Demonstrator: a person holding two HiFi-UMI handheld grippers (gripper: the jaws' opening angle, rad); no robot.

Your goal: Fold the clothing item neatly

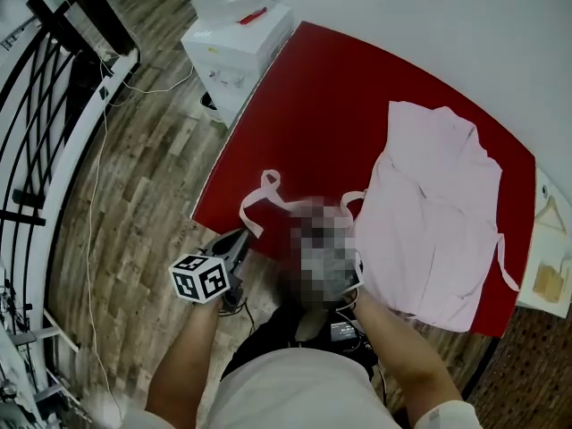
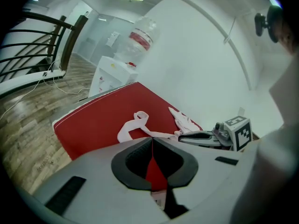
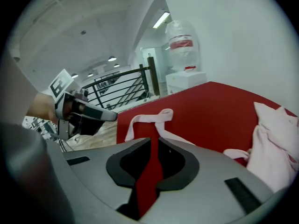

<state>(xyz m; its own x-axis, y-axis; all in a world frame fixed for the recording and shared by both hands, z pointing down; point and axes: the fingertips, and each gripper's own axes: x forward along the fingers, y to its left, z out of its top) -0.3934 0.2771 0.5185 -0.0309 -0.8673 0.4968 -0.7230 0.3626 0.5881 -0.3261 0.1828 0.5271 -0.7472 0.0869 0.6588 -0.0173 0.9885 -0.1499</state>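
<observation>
Pink garment (image 1: 438,213), soft and rumpled with floppy ties (image 1: 266,197), on smooth red table (image 1: 331,88); left gripper (image 2: 152,139) and right gripper (image 3: 154,139) clenched empty.

Pale pink robe (image 1: 433,213), laid on red table (image 1: 331,88), belt (image 1: 247,209) looped aside

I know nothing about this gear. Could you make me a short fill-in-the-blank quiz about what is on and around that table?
1. The pink garment lies spread on a ____ table.
2. Its strap trails to the table's near edge, beside the left hand-held gripper, whose jaws are ____ with nothing held.
3. Past the table's far corner a white water dispenser stands on a ____ floor.

Missing words: red; shut; wooden.
</observation>
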